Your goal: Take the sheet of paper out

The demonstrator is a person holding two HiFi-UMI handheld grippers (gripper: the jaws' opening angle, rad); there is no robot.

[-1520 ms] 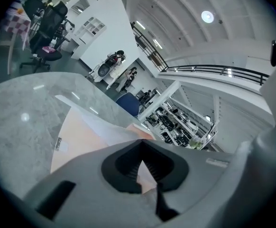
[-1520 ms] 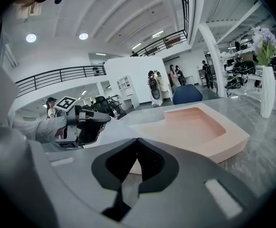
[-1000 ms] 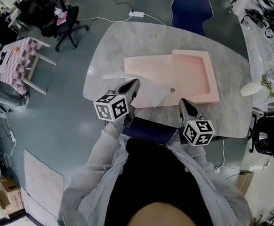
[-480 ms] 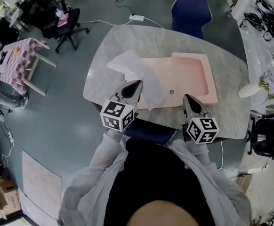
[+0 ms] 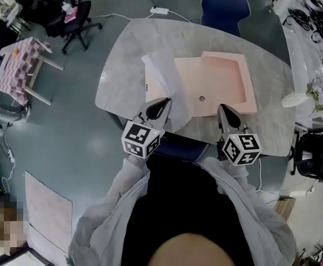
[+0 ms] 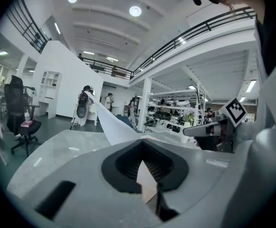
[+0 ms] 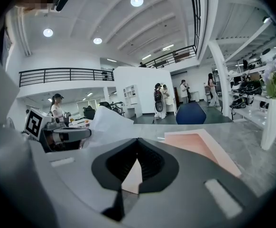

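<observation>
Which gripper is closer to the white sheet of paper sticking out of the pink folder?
Left. The left gripper is shut on the white paper sheet; the right gripper is by the flat pink folder's near edge, apart from it.

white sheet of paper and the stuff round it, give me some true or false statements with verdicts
1. The white sheet of paper is pinched in the left tongs. True.
2. The flat pink folder lies on a wooden table. False: it lies on a grey marble-pattern table.
3. The sheet lies wholly inside the folder. False: it sticks out past the folder's left end, rising off the table.
4. A blue chair stands at the table's far side. True.
5. A white vase stands left of the folder. False: it is near the table's right edge.
</observation>
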